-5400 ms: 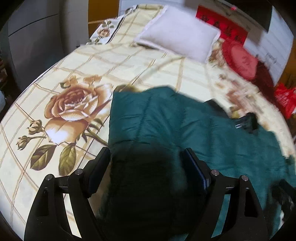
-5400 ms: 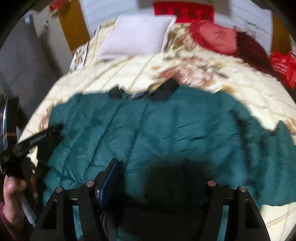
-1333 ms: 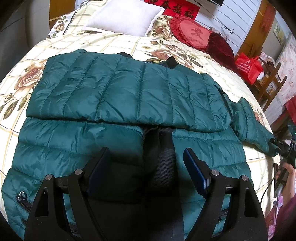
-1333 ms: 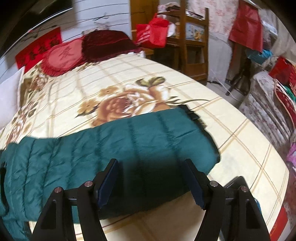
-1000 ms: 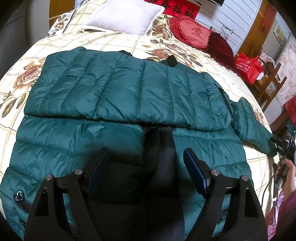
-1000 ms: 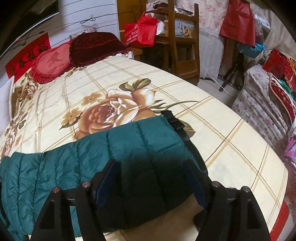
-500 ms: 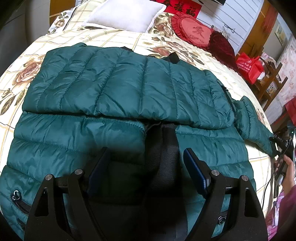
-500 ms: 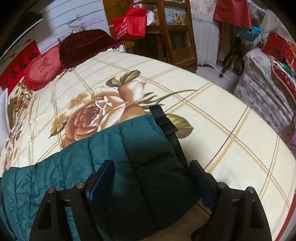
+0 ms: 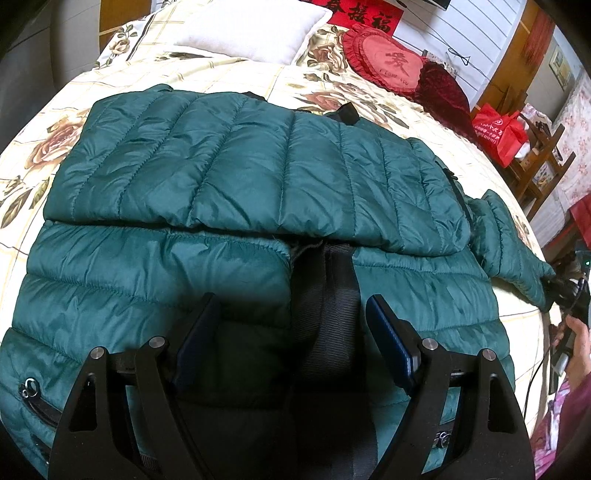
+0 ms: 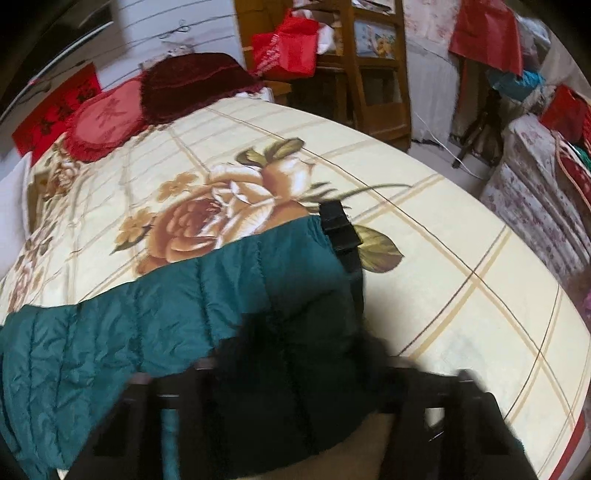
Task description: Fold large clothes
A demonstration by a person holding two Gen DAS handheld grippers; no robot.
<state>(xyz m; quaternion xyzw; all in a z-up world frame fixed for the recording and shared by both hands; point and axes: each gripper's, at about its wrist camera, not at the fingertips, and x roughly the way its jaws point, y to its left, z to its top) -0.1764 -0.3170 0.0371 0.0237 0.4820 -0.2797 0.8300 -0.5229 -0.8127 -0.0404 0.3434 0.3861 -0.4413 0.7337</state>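
Both tools gape: left tool (image 9: pixel 290 334), right tool (image 10: pixel 295 373), over jacket (image 9: pixel 258 177).

Your right gripper (image 10: pixel 295 398) is blurring out in its own view, so you can't tell how its jaws are standing around the sleeve (image 10: pixel 184 314). The left gripper (image 9: pixel 291 339) is covering the jacket (image 9: pixel 240 177) hem, and the frame's lower edge is cutting it off.

Floral bedspread (image 10: pixel 424 236), white panelled wall (image 9: pixel 476 33), wooden shelving (image 10: pixel 373 74).
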